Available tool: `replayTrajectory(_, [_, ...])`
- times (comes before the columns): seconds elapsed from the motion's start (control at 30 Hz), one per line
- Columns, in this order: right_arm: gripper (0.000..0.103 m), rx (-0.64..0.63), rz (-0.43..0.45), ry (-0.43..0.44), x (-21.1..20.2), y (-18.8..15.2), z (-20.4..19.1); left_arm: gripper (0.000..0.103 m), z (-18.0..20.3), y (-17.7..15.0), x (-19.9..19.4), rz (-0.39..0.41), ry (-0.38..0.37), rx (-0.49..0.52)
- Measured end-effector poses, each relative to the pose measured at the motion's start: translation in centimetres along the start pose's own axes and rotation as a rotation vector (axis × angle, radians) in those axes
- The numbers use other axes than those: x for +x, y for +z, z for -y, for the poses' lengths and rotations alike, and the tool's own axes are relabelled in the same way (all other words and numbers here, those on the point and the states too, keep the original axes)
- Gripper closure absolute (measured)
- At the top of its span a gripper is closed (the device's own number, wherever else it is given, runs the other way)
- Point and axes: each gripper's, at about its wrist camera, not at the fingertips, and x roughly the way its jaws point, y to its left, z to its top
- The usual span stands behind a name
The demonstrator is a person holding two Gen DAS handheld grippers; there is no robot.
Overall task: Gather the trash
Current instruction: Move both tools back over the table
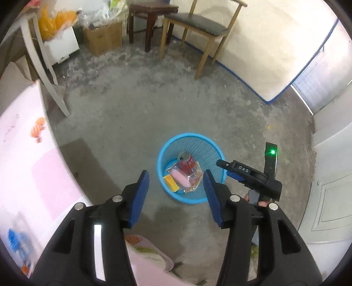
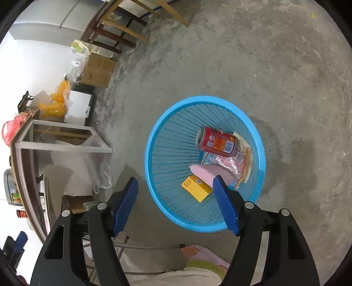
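A blue mesh trash basket (image 1: 167,145) stands on the concrete floor; it also shows in the right wrist view (image 2: 167,140). Inside lie a red can (image 2: 216,142), a pink item (image 2: 206,172), a yellow box (image 2: 197,190) and a clear plastic wrapper (image 2: 239,162). The same can (image 1: 187,162) and yellow box (image 1: 171,183) show in the left wrist view. My left gripper (image 1: 176,183) is open and empty, high above the basket. My right gripper (image 2: 176,191) is open and empty over the basket's near rim; it also appears in the left wrist view (image 1: 228,170).
A wooden chair (image 1: 198,26), a dark stool (image 1: 151,15) and a cardboard box (image 1: 103,37) stand along the far wall. A pink-clothed table edge (image 1: 33,165) is at the left. A white door (image 1: 330,198) is at the right. A white frame table (image 2: 61,136) stands left of the basket.
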Motion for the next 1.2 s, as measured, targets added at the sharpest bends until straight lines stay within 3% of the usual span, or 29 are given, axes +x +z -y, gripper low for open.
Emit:
replayTrajectory(0.13, [0.034,-0.055,0.044,-0.007,-3.9,-1.7,-0.1,0.052,-0.7,-2.5,-4.7,0.051,-0.032,-0.003])
replayTrajectory(0.3, [0.034,-0.145,0.081,-0.063,-8.4,-4.8,-1.5,0.045,-2.2,-6.5,-10.1,0.160,0.001,-0.003])
replayTrajectory(0.43, [0.033,-0.284,0.100,-0.073,-11.6,-8.1,-5.0,0.041,-4.3,-11.7,-14.2,0.232,0.046,-0.019])
replayTrajectory(0.47, [0.029,-0.340,0.108,-0.066,-12.7,-9.3,-6.6,0.040,-5.2,-13.5,-15.4,0.251,0.067,-0.034])
replayTrajectory(0.63, [0.023,-0.553,0.115,0.020,-15.9,-14.2,-13.5,0.037,-9.2,-21.0,-19.2,0.321,0.170,-0.133])
replayTrajectory(0.93, [0.023,-0.860,-0.069,0.183,-15.6,-22.5,-26.7,0.036,-14.4,-31.3,-22.4,0.427,0.345,-0.287])
replayTrajectory(1.2, [0.023,-0.974,-0.303,0.259,-11.3,-28.2,-36.9,0.036,-15.1,-34.2,-21.2,0.490,0.434,-0.278])
